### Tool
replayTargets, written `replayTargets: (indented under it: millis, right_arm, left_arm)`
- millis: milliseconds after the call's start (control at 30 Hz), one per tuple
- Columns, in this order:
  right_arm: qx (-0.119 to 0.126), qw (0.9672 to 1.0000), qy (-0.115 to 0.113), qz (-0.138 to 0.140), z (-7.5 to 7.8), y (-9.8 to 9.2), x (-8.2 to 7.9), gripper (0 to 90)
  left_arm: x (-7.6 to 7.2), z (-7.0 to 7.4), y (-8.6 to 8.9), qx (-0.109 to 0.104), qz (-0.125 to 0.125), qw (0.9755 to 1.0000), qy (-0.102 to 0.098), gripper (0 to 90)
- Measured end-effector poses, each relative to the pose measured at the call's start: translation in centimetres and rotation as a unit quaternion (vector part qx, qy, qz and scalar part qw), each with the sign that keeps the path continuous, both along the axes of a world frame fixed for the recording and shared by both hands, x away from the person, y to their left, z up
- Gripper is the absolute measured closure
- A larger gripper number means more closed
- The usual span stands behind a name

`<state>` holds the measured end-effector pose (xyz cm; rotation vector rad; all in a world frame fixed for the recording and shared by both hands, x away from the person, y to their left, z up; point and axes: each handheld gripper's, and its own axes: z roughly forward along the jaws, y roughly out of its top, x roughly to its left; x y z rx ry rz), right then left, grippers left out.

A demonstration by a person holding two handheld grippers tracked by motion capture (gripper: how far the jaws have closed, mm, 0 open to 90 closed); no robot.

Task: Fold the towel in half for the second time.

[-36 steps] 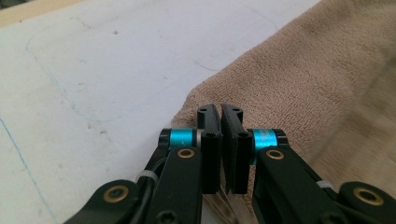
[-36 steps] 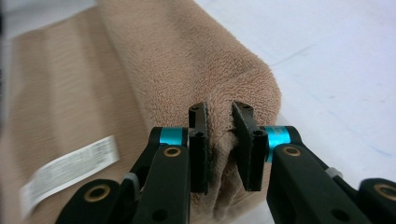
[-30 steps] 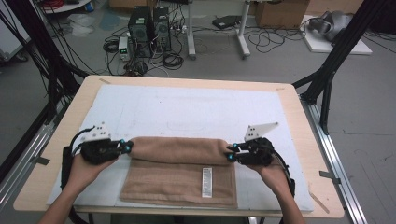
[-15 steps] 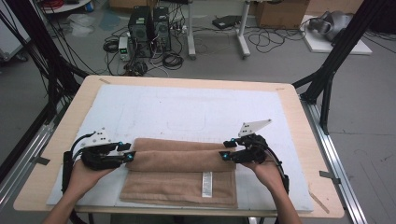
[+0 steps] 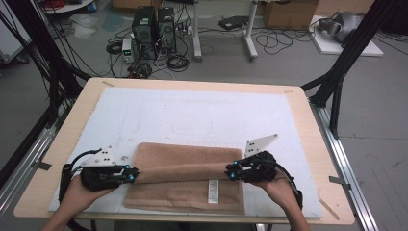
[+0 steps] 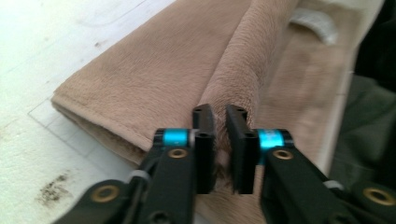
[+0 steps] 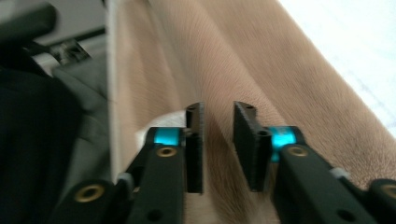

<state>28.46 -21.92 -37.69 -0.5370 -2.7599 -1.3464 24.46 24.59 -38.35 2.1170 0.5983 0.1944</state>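
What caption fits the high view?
Two hand-held grippers, left and right, pinch a ridge of tan towel on a white mat.

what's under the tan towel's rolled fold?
Under the raised fold of the tan fleece towel lies its own flat lower layer, carrying a white care label, on the white foam mat. What is inside the fold is covered.
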Motion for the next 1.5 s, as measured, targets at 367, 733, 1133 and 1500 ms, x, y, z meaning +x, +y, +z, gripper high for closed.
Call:
replayTargets:
  millis: [367,733,1133,1500]
  right_arm:
    - [-0.02,0.9943,-0.032,-0.1,-0.4,-0.9,3.5,43.3]
    - [-0.066,0.9851,0.0,-0.159,-4.8,-1.3,7.1,30.0]
    - [-0.045,0.9896,0.052,-0.126,-6.0,-1.3,7.6,68.6]
    - [-0.042,0.9847,-0.024,-0.168,-2.4,-1.1,9.4,75.6]
  left_arm:
    - [3.7,-0.1,-1.0,0.0,0.078,0.9961,-0.041,51.8]
    - [9.5,-4.0,-1.9,0.048,0.146,0.9881,-0.002,42.1]
    - [10.5,-5.4,-2.0,0.029,0.126,0.9899,0.058,62.7]
    - [11.4,-1.6,-2.4,-0.008,0.188,0.9814,-0.036,79.4]
